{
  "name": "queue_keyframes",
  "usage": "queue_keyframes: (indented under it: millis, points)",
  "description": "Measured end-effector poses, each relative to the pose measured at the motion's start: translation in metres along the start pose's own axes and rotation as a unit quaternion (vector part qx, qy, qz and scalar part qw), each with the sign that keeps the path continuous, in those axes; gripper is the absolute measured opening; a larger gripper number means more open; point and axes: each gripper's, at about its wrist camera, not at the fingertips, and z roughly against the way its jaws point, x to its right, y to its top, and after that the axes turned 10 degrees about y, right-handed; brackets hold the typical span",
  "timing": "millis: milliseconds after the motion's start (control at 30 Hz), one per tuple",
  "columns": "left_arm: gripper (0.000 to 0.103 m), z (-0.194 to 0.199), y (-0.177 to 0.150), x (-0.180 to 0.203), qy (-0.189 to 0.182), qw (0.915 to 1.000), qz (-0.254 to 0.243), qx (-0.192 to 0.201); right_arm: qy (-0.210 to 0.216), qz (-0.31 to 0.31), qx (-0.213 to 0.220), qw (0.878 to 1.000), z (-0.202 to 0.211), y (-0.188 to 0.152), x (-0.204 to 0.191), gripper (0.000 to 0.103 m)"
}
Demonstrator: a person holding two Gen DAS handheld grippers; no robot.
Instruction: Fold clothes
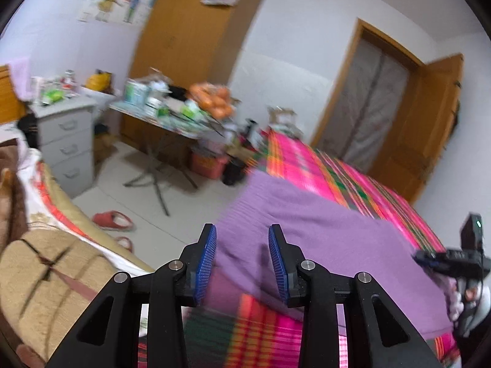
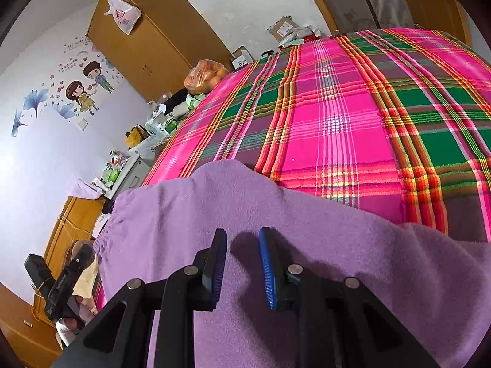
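A purple fleece garment (image 1: 322, 233) lies spread on a bed with a pink and green plaid cover (image 1: 310, 165). My left gripper (image 1: 242, 239) is open and empty, hovering over the garment's left edge near the bedside. In the right wrist view the garment (image 2: 214, 208) fills the foreground, its elastic waistband at the left. My right gripper (image 2: 242, 242) is open and empty, just above the cloth. The right gripper also shows at the right edge of the left wrist view (image 1: 454, 260). The left gripper shows at the lower left of the right wrist view (image 2: 58, 279).
The plaid cover (image 2: 353, 107) stretches beyond the garment. A second bed with a beige pillow (image 1: 52, 279) lies left. Red slippers (image 1: 113, 220) lie on the tiled floor. A cluttered folding table (image 1: 172, 116), grey drawers (image 1: 67, 144) and a wooden wardrobe (image 1: 190, 30) stand behind.
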Motion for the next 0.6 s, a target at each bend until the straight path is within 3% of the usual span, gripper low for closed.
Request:
queue_keyframes:
  millis: [100,267,600]
  points:
    - [0.055,-0.008,-0.001,-0.02,-0.029,0.9978,0.052,-0.03,0.001,-0.001,0.0,1.0,0.0,0.0,0.001,0.022]
    - [0.057,-0.032,-0.009,-0.024,-0.083,0.9864,0.11,-0.09,0.003,-0.003,0.001,1.0,0.001,-0.001,0.002,0.022]
    - [0.056,-0.071,-0.002,-0.014,-0.071,0.9761,0.144,-0.147,0.005,-0.004,0.001,1.0,0.002,-0.002,0.003,0.022]
